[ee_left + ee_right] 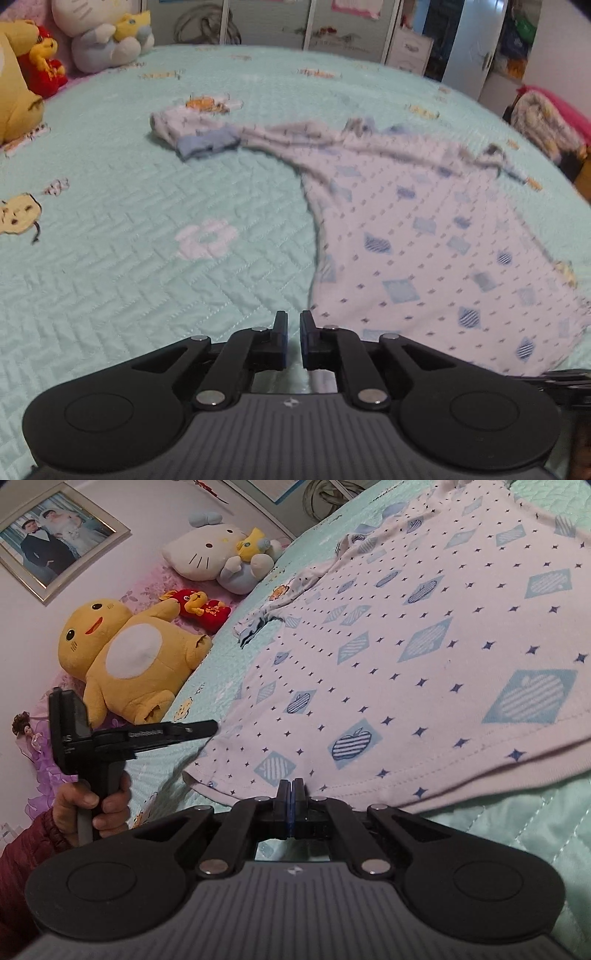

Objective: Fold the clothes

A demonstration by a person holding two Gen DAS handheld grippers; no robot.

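Note:
A white shirt (pixel 424 236) with blue diamond and apple prints lies spread on the pale green quilt (pixel 147 258), one blue-cuffed sleeve (pixel 207 142) stretched to the left. My left gripper (pixel 293 325) hovers just left of the shirt's near corner, its jaws a narrow gap apart with only quilt showing between them. In the right wrist view the same shirt (pixel 424 646) fills the frame. My right gripper (pixel 291 788) is shut, its fingertips over the shirt's near hem. The left gripper (pixel 212 726) is seen from the side, held by a hand (pixel 96 805), its tip at the shirt's left edge.
Plush toys line the bed's far side: a yellow one (pixel 125 657), a white cat (pixel 210 554) and a small red one (pixel 199 607). A framed photo (pixel 51 542) hangs on the wall. Wardrobe doors (pixel 266 22) and a heap of bedding (pixel 546 122) stand beyond the bed.

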